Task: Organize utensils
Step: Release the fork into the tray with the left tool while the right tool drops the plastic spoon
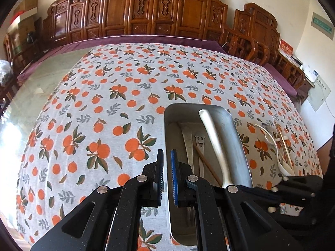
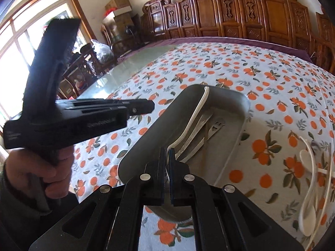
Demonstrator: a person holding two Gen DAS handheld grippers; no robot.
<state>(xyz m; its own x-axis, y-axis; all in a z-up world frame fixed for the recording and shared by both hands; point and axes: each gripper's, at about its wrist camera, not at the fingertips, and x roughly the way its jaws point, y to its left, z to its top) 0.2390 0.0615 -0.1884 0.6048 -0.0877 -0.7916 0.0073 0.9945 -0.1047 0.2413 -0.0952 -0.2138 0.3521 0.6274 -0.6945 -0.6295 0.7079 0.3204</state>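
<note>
Right now the right gripper (image 2: pixel 166 161) is clamped on the white spoon (image 2: pixel 195 113) whose handle leans inside the metal tray (image 2: pixel 146 129); the left gripper (image 1: pixel 166 165) is closed on nothing. Lower the spoon flat beside the other utensils (image 2: pixel 201 129) before letting go, then fetch the loose spoons (image 2: pixel 309 175) on the tablecloth (image 2: pixel 272 83)

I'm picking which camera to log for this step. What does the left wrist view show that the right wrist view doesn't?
Only the left wrist view: the left gripper head-on, its jaws nearly shut with nothing between them, and a wooden chopstick lying in the tray.
Only the right wrist view: the right gripper shut on the white spoon at the tray's near end, the hand holding the left gripper, and a window.
Both: the metal tray with metal utensils, loose white spoons on the orange-print tablecloth, carved wooden chairs.
</note>
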